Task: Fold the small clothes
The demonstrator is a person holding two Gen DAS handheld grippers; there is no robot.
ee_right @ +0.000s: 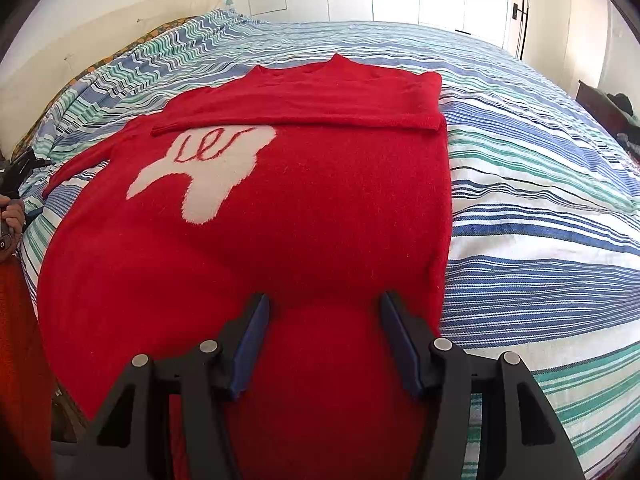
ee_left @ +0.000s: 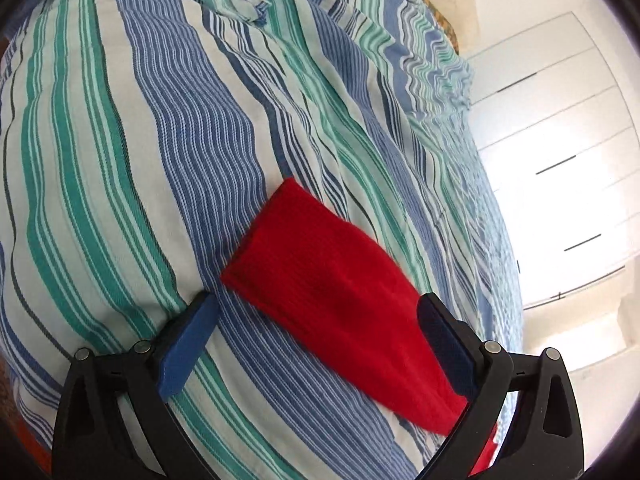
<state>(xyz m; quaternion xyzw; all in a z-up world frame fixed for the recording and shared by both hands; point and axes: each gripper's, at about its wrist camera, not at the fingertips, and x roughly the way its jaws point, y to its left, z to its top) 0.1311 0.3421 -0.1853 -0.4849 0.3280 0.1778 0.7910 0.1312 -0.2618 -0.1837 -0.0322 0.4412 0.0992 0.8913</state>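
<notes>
Striped cotton everywhere you look: the bedspread [ee_right: 540, 208], banded in blue, green and white, covers the whole bed and fills most of both views. Behind it stand pale wardrobe doors [ee_left: 560, 152] with thin dark handles, bright with daylight.

On that spread lies the red sweater [ee_right: 248, 240], flat and face up, its hem toward the near edge of the bed and its collar toward the far side. One sleeve is folded across the chest [ee_right: 304, 116], lying in a band from the right shoulder toward the left, and it covers the top of the white motif [ee_right: 204, 184] knitted into the front. The other sleeve [ee_left: 340, 280] runs out sideways over the stripes, its cuff end lying flat on the cover.

Now the grippers. The right gripper [ee_right: 324, 340] hovers over the lower part of the sweater, jaws standing apart at a middling width, blue pads on either side of bare red knit, nothing pinched between them. The left gripper [ee_left: 320, 340] sits over the outstretched sleeve, jaws spread wide; the sleeve passes under the right-hand finger [ee_left: 448, 340] while the other pad is over the striped cover, and I see no squeeze on the fabric. At the left edge of the right view, a person's hand [ee_right: 12, 212] shows.
</notes>
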